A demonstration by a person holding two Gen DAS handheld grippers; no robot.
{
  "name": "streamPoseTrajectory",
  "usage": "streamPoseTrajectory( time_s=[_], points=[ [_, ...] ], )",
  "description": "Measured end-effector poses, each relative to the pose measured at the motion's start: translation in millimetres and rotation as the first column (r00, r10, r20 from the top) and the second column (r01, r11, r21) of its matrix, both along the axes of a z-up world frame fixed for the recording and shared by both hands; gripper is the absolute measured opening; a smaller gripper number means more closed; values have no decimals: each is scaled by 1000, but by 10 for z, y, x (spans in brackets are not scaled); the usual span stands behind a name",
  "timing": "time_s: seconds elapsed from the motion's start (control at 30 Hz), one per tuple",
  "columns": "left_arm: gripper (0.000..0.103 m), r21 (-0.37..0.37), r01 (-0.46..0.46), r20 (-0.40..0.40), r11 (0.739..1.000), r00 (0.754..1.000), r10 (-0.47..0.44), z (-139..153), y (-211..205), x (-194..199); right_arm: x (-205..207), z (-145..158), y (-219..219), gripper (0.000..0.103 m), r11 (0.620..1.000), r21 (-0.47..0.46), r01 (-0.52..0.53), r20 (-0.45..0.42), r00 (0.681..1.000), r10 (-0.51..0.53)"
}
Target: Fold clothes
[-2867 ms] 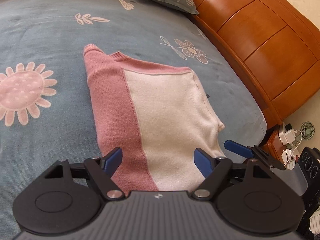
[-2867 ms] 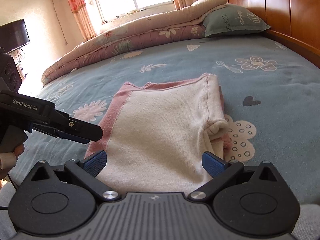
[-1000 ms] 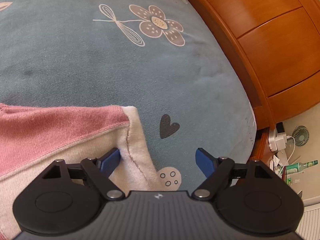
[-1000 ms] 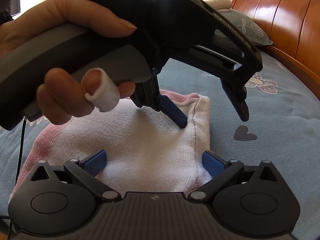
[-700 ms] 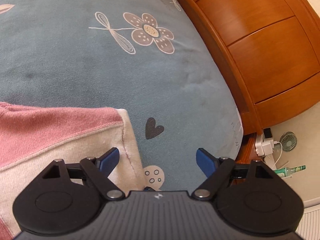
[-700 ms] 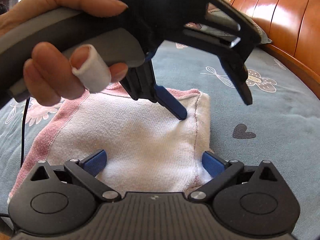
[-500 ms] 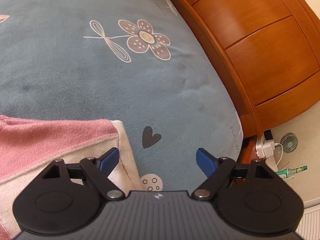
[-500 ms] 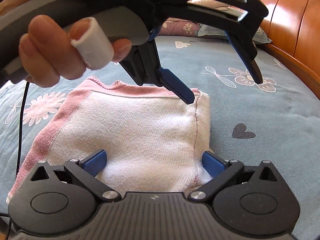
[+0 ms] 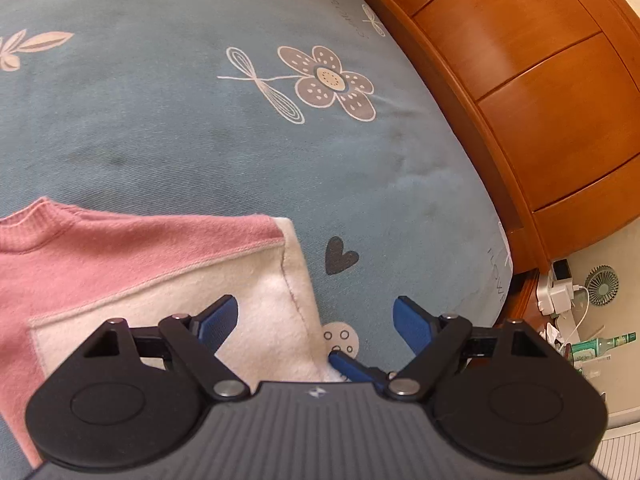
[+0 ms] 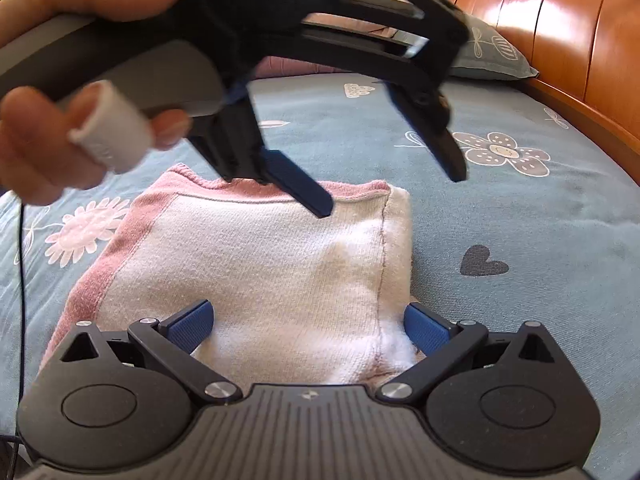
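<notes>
A folded pink and white sweater point(image 10: 256, 264) lies flat on the blue flowered bed sheet point(image 10: 520, 220); it also shows in the left wrist view point(image 9: 152, 276). My left gripper point(image 9: 316, 320) is open and empty above the sweater's far right corner. It hovers in the right wrist view point(image 10: 392, 196), jaws apart, held by a hand point(image 10: 60, 144). My right gripper point(image 10: 308, 326) is open and empty, low at the sweater's near edge. One of its blue fingertips point(image 9: 348, 364) shows in the left wrist view.
A wooden headboard point(image 9: 532, 92) runs along the bed's right side. A grey pillow point(image 10: 488, 56) and a rolled quilt lie at the far end. Past the bed's corner, a power strip, a small fan point(image 9: 600, 284) and a bottle sit on the floor.
My left gripper has lifted and drawn back a little over the sweater's far right corner. It stays open. My right gripper has stayed at the near edge.
</notes>
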State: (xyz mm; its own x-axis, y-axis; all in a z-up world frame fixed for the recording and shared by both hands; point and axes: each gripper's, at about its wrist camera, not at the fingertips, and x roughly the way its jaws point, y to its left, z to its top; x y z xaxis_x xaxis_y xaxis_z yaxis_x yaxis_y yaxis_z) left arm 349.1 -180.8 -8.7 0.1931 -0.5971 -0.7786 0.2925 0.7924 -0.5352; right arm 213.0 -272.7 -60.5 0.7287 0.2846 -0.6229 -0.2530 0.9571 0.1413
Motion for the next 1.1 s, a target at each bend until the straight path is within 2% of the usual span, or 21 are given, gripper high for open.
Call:
streamPoseTrajectory(
  time_s=[0.13, 0.3, 0.43, 0.57, 0.67, 0.73, 0.9, 0.97, 1.1],
  points=[
    [84, 27, -56, 42, 998, 998, 55, 162, 453, -365, -141, 62, -127, 103, 996, 85, 21, 26, 999, -23],
    [85, 58, -79, 94, 995, 993, 74, 167, 872, -986, -344, 130, -281, 103, 985, 169, 45, 37, 998, -52],
    [85, 31, -67, 86, 997, 994, 65, 9, 981, -1371, -470, 91, -339, 103, 977, 204, 55, 28, 998, -62],
    [85, -33, -73, 32, 997, 997, 74, -216, 1001, -1632, -595, 51, -395, 103, 969, 238, 64, 19, 997, -71],
    [85, -28, -100, -16, 995, 995, 100, -402, 1050, -1787, -689, 20, -437, 103, 962, 263, 72, 12, 997, -78],
    [85, -40, -113, -21, 993, 993, 112, -417, 1106, -1863, -751, 0, -465, 103, 957, 279, 77, 7, 997, -82],
    [85, -109, -171, 33, 979, 984, 175, -239, 1269, -1887, -776, -23, -503, 103, 947, 308, 93, 3, 995, -99],
    [86, -128, -186, 30, 974, 981, 191, -240, 1303, -1864, -774, -21, -497, 103, 947, 308, 93, 2, 995, -99],
    [85, -97, -195, 18, 976, 980, 197, -311, 1278, -1817, -821, 9, -466, 103, 954, 289, 83, 33, 995, -96]
  ],
)
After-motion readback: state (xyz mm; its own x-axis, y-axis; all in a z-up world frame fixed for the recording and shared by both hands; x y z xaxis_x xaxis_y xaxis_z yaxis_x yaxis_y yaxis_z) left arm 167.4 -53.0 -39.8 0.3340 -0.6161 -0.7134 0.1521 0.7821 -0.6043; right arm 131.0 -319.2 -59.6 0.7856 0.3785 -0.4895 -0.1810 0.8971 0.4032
